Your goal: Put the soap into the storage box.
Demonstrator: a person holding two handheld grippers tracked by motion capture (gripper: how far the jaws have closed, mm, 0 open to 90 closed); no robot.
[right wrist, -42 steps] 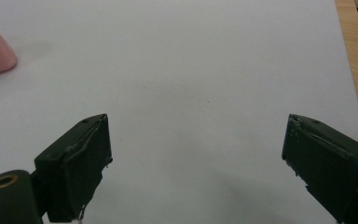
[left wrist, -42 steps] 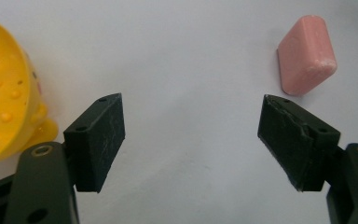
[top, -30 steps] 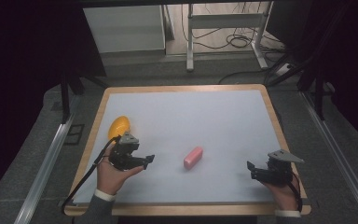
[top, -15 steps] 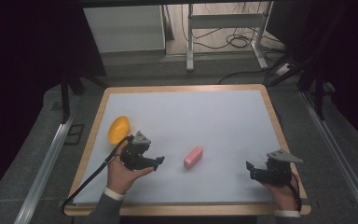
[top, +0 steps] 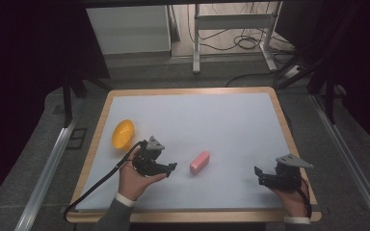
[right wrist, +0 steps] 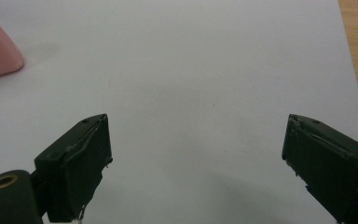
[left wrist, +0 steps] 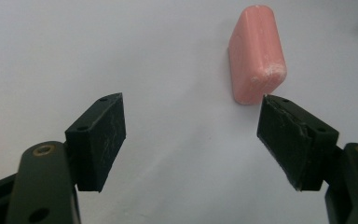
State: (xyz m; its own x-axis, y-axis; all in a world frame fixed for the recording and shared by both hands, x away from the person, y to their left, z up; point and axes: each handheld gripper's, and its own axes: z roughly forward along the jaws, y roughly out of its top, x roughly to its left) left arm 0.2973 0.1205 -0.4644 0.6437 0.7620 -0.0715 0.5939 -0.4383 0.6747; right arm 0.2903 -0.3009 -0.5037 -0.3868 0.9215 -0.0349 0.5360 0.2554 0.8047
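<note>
Step in hand: the approach to a pick, as I judge it; the left gripper (top: 166, 168) is lined up toward the pink bar (top: 200, 161) and has no hold on it.
Pink bar: lies flat on the white desk (top: 221, 120) near its middle, between the two grippers and nearer the left one; in the left gripper view the pink bar (left wrist: 256, 52) sits just ahead of the right-hand jaw, off the centre of the gap.
Left gripper's jaws: spread wide, holding nothing.
Right gripper (top: 262, 175): rests low near the desk's right front corner, well apart from the bar; jaws wide open and bare (white desk between them).
Yellow bowl (top: 123, 134): near the left edge, beside the left hand.
Next move calls for: shifting sideways so the bar centres between the jaws, advancing, then closing across its narrow sides.
</note>
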